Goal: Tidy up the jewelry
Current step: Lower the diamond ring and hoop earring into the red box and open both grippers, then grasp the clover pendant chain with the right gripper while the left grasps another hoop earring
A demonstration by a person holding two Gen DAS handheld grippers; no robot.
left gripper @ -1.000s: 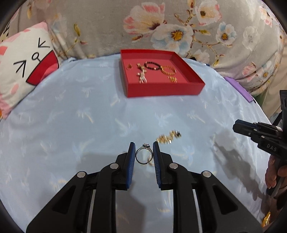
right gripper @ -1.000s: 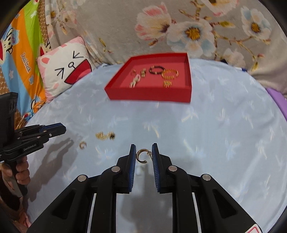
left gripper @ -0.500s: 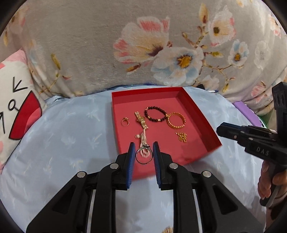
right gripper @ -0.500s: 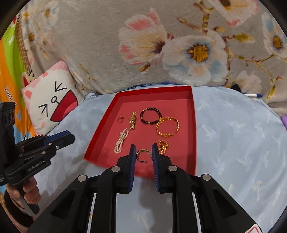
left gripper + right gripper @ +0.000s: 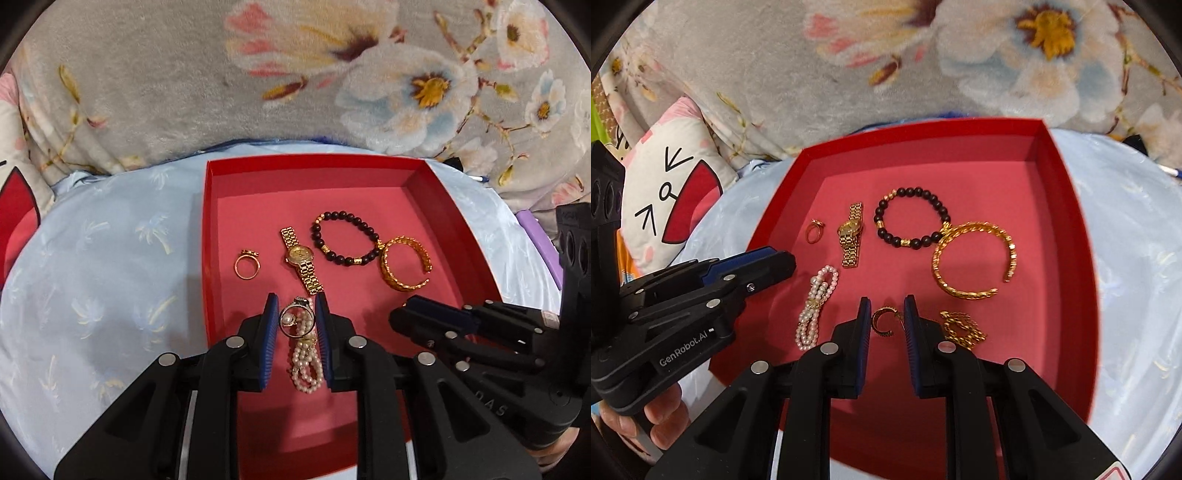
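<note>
Hovering over the red tray's near edge, the left gripper pinches a silver ring and the right gripper a gold hoop earring, fingers nearly closed; dropping either could tangle the pearl bracelet.

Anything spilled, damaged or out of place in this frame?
Nothing stands out. The watch, bead bracelet, gold bangle and pearl bracelet lie apart on the red tray floor; each gripper holds one small piece over it.
</note>
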